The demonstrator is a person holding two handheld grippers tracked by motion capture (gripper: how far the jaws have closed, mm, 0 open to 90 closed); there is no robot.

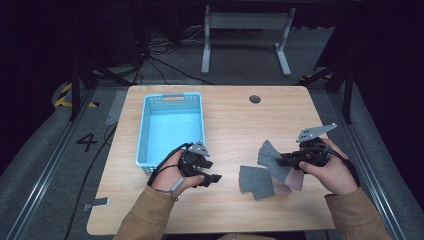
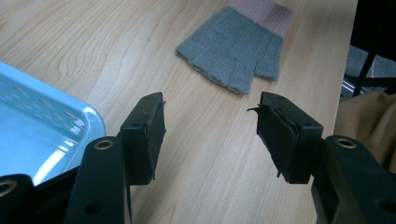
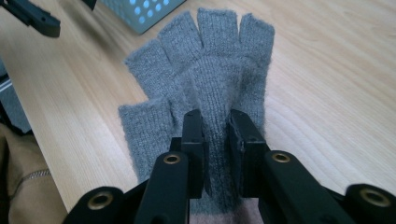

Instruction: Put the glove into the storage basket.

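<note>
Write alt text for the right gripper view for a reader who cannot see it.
The right claw pinches a fold of a grey fingerless knit glove, whose short finger tubes fan out away from the camera over a light wooden table. A corner of a perforated blue basket sits at the top edge, and a tan sleeve shows at lower left.

Tongs [image 3: 217, 154] pinching grey fingerless glove [image 3: 210, 79] on table [image 3: 327, 93]

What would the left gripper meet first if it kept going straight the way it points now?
Probably the grey fingerless glove lying flat on the table. The left gripper has open, empty jaws aimed at it, with bare wood between; its tilt might bring it onto the tabletop first.
</note>
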